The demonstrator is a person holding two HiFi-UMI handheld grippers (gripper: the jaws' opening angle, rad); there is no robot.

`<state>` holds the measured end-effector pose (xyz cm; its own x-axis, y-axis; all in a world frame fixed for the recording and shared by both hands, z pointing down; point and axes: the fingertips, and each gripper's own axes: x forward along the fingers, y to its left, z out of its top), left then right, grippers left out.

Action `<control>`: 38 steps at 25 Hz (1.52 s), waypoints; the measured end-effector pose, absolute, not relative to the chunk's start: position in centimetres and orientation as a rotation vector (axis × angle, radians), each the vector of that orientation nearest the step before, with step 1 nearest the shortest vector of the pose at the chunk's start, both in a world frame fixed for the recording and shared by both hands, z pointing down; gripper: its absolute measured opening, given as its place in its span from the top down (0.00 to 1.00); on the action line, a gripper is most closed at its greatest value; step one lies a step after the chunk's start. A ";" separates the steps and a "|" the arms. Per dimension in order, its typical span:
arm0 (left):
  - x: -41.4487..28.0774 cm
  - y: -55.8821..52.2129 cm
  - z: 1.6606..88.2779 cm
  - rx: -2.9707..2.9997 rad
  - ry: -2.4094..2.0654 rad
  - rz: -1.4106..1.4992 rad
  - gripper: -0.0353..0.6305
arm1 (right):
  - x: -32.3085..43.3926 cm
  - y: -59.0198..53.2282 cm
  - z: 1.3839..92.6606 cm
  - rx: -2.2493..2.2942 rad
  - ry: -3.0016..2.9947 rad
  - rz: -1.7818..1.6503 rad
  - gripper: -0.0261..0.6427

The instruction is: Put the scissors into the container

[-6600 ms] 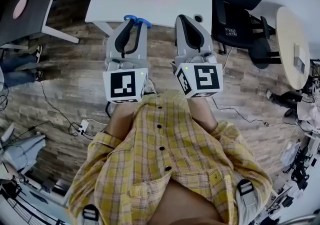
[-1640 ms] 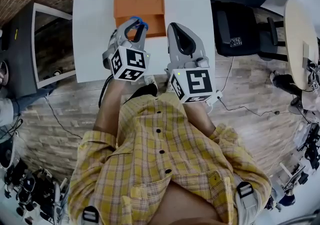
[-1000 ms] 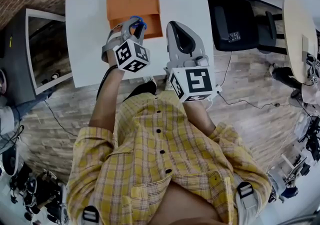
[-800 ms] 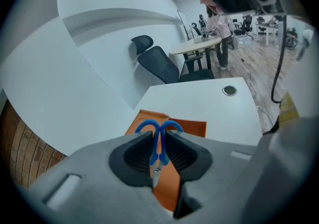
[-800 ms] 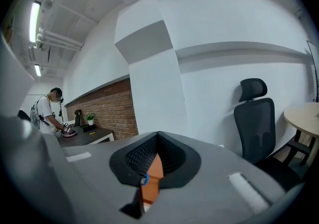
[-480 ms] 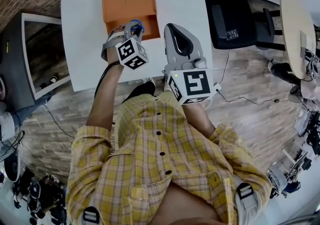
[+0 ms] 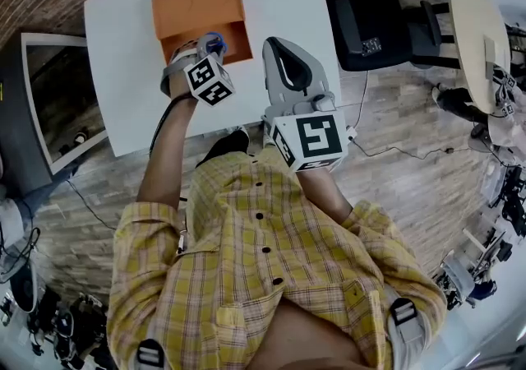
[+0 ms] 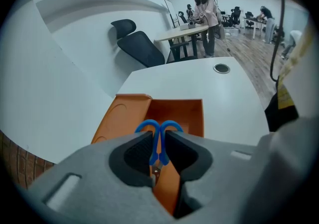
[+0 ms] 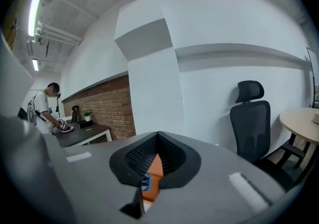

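1. White tabletop [image 7: 123, 72] under orange container [image 7: 197, 2]; container in two halves side by side: a flat, lid-like half and an open well.
2. L gripper [image 7: 207, 46] at the near edge of the container's open well, marker cube toward the person.
3. Jaws clenched tight on blue-handled scissors [image 7: 215, 38], loops pointing toward the container.
4. Left gripper view: L gripper [image 8: 158, 143] pinching the scissors [image 8: 159, 129] just below the finger loops. Both loops poking out past the jaw tips, bit of metal pivot lower down betw. the jaws. Open well of the container [image 8: 184, 113] directly behind the loops, flat half to its left.
5. Contact betw. scissors and container: cannot tell.
6. R gripper [image 7: 282, 46] just right of the container, apart from it, near the tabletop's front edge.
7. Right gripper view: R gripper [image 9: 157, 137] w/ jaw tips pressed together, nothing grasped. Thru the gap under the tips, a sliver of the container [image 9: 152, 168] and a spot of blue from the scissors [image 9: 145, 182].
8. Black office chair [image 7: 370, 6] well right of the container, off the tabletop; round table [image 7: 481, 39] farther right again.
9. Brick wall [image 9: 107, 108] on the container's left side.
10. Person [image 8: 205, 9] standing at a far desk, well beyond the container.
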<state>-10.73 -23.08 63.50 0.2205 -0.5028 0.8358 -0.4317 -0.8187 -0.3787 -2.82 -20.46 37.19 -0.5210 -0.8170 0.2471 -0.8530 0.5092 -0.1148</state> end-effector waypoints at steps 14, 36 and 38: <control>-10.7 -24.0 66.7 -2.455 0.885 -1.724 0.82 | -3.0 -21.5 37.2 1.449 -2.572 0.324 0.95; -10.9 -24.2 69.9 -2.465 0.865 -1.793 0.82 | -2.8 -21.6 37.6 1.462 -2.556 0.328 0.95; -10.9 -24.2 70.0 -2.462 0.863 -1.800 0.82 | -2.7 -21.7 37.6 1.462 -2.555 0.327 0.95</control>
